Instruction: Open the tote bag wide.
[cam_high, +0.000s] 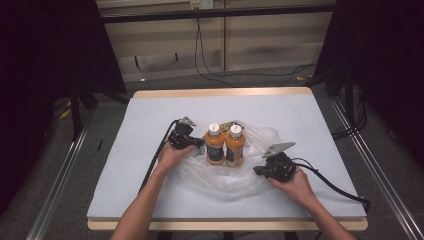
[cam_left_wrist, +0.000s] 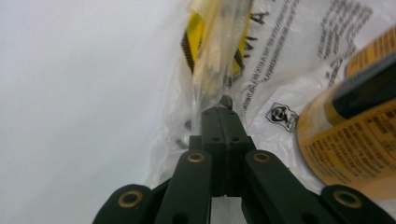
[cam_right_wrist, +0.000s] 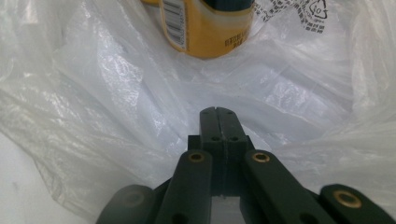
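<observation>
Bottles: two orange bottles (cam_high: 225, 145) with white caps stand upright, touching side by side, near the middle of the tabletop, on the plastic bag.
Plastic bag: a clear, crinkled plastic bag (cam_high: 220, 175) is spread under and around the bottles; in the left gripper view it carries black print and a yellow-and-black patch.
Left tool: the left tool (cam_left_wrist: 223, 108) sits just left of the bottles, its jaws pressed together on a gathered fold of the bag, which rises from the tips in the left gripper view.
Left hand: the left hand (cam_high: 170, 156) grips the tool from behind, the forearm running in from the bottom edge, slanting up and right; a black cable trails back along it.
Right tool: the right tool (cam_right_wrist: 218, 112) lies low to the right of the bottles, pointing toward them, jaws closed flat against each other; whether any film is pinched between them I cannot tell.
Right hand: the right hand (cam_high: 295, 186) holds the tool from behind, the forearm coming in from the lower right; a grey three-cornered plate sits on top.
Tabletop: a pale blue-grey tabletop (cam_high: 150, 120) with a light wooden edge.
Room: dark curtains (cam_high: 45, 60) hang at both sides, and black cables (cam_high: 210, 70) run across the floor beyond the far edge.
</observation>
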